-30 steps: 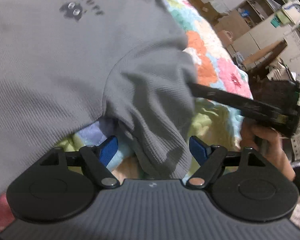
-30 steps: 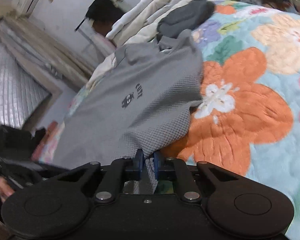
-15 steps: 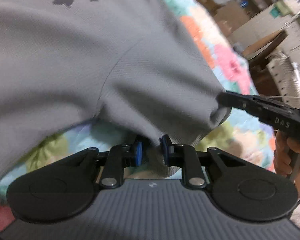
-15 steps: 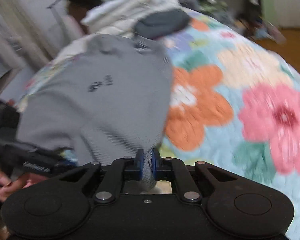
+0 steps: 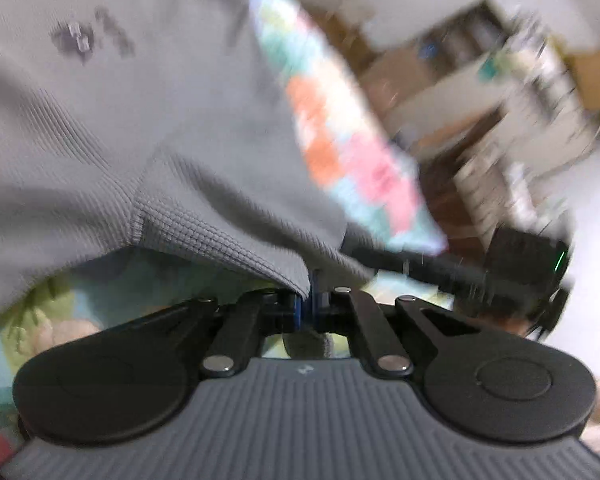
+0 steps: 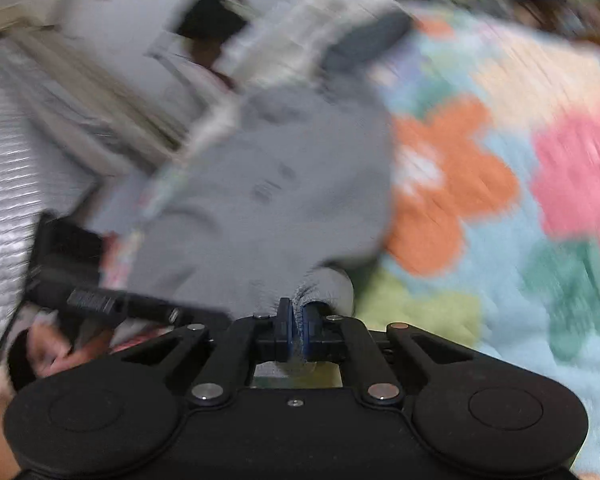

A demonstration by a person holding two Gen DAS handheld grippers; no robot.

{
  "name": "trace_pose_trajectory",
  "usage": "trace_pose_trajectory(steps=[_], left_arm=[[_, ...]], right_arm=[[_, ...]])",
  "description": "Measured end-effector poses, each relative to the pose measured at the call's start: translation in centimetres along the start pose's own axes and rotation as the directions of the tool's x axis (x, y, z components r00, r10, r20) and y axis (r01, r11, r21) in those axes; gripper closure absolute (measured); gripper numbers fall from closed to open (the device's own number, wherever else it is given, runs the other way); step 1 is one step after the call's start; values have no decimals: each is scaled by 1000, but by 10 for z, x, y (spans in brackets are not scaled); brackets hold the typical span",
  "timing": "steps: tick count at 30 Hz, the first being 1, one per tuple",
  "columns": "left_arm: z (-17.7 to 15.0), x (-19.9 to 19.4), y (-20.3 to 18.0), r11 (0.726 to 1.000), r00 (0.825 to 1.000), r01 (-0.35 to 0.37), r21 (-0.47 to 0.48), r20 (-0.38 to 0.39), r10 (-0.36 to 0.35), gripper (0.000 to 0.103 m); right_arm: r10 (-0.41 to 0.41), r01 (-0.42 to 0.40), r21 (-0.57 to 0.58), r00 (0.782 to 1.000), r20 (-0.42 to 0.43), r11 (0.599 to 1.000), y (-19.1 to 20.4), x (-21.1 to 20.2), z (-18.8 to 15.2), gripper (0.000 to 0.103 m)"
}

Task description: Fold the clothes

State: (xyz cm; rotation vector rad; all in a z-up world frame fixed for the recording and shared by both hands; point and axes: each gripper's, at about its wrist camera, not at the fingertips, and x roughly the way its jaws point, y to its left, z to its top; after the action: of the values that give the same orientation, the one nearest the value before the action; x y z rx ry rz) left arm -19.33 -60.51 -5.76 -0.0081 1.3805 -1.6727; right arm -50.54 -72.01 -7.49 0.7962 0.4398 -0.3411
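Grey shirt (image 5: pixel 148 128) hangs above the floral quilt (image 6: pixel 480 208), its sleeve edge pinched by left gripper (image 5: pixel 309 304) and right gripper (image 6: pixel 295 330), apparently for folding inward.

Blur leaves the shirt print (image 5: pixel 88 38) seemingly unreadable.

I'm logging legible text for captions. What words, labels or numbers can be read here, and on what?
None can be read.
Dark print on the grey shirt: too blurred.
Pale marking on the left gripper arm: smeared, unreadable.
Small logo on the left gripper's ribbed housing: too small to tell.
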Motion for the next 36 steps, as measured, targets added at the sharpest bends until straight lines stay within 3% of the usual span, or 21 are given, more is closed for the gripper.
trace_pose_trajectory(steps=[4, 7, 9, 12, 14, 16, 21, 24, 27, 28, 29, 30, 32, 33, 36], left_arm=[[6, -25, 19, 997, 997, -13, -78, 80, 19, 100], [7, -18, 34, 988, 994, -21, -152, 106, 37, 100], [8, -11, 40, 980, 992, -30, -198, 118, 54, 99], [11, -12, 52, 965, 982, -99, -244, 134, 135, 98], [13, -16, 59, 951, 965, -198, -236, 123, 232, 97], [13, -20, 62, 937, 945, -273, -216, 120, 303, 96], [11, -24, 49, 953, 954, -262, -155, 107, 279, 96], [6, -16, 26, 964, 964, -265, -39, 9, 265, 96], [-9, 1, 6, 945, 943, -320, 65, -81, 324, 96], [-14, 6, 1, 937, 933, -337, 90, -100, 345, 96], [-19, 12, -3, 928, 923, -354, 115, -118, 367, 96], [-21, 15, -4, 930, 924, -348, 114, -129, 361, 96], [-23, 17, 1, 946, 937, -313, 80, -134, 321, 95], [-23, 18, 3, 952, 943, -298, 65, -133, 305, 91], [-21, 23, 14, 962, 954, -273, 22, -126, 274, 61]], right_arm=[[-8, 14, -84, 997, 78, 996, 35, -15, 24, 96], [-77, 86, -104, 993, 93, 991, 47, 1, 47, 96], [-78, 87, -97, 993, 94, 992, 54, 17, 62, 96], [-79, 87, -86, 992, 95, 992, 64, 40, 83, 96], [-76, 83, -79, 993, 94, 993, 71, 55, 97, 96], [-17, 21, -66, 997, 71, 998, 79, 64, 103, 96], [54, -51, -71, 997, 51, 996, 89, 54, 98, 96], [62, -60, -54, 997, 37, 997, 88, 32, 88, 96], [-5, 6, 59, 1000, -23, 998, 69, 3, 66, 96], [-73, 77, 74, 996, -47, 994, 61, -3, 54, 96], [-168, 173, 73, 983, -70, 982, 53, -9, 41, 96], [-251, 256, 49, 965, -80, 965, 46, -12, 29, 96], [-368, 370, 3, 927, -69, 929, 35, -17, 12, 96], [-368, 369, 9, 928, -60, 929, 31, -18, 7, 96], [-350, 352, 26, 934, -67, 936, 28, -15, 4, 96]])
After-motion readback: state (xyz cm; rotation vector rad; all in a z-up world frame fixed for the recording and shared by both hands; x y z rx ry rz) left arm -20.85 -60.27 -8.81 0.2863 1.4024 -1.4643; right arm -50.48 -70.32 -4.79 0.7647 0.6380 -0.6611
